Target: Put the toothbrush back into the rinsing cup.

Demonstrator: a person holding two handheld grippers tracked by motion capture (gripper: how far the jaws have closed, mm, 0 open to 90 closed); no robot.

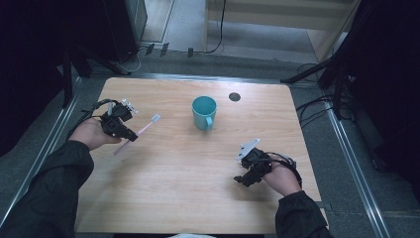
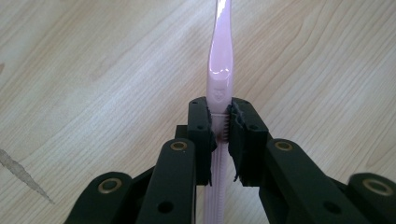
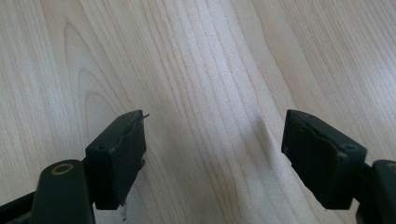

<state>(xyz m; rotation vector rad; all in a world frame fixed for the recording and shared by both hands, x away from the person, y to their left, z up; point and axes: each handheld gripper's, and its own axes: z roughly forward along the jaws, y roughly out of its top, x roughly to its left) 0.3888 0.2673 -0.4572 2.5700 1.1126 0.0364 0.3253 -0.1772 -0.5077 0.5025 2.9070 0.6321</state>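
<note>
Left gripper (image 1: 130, 136) clamped on pink toothbrush (image 1: 143, 129) mid-handle, left side of table (image 1: 163, 198); head points toward teal cup (image 1: 204, 112), well apart. Right gripper (image 3: 212, 154) jaws wide, nothing between, over bare wood at right.

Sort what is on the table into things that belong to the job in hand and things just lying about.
In the job:
- pink toothbrush, clamped by its handle in the left gripper
- teal mug, upright mid-table, probably where the brush is headed

Just there:
- dark round spot in the table top
- right gripper, jaws open over bare wood
</note>
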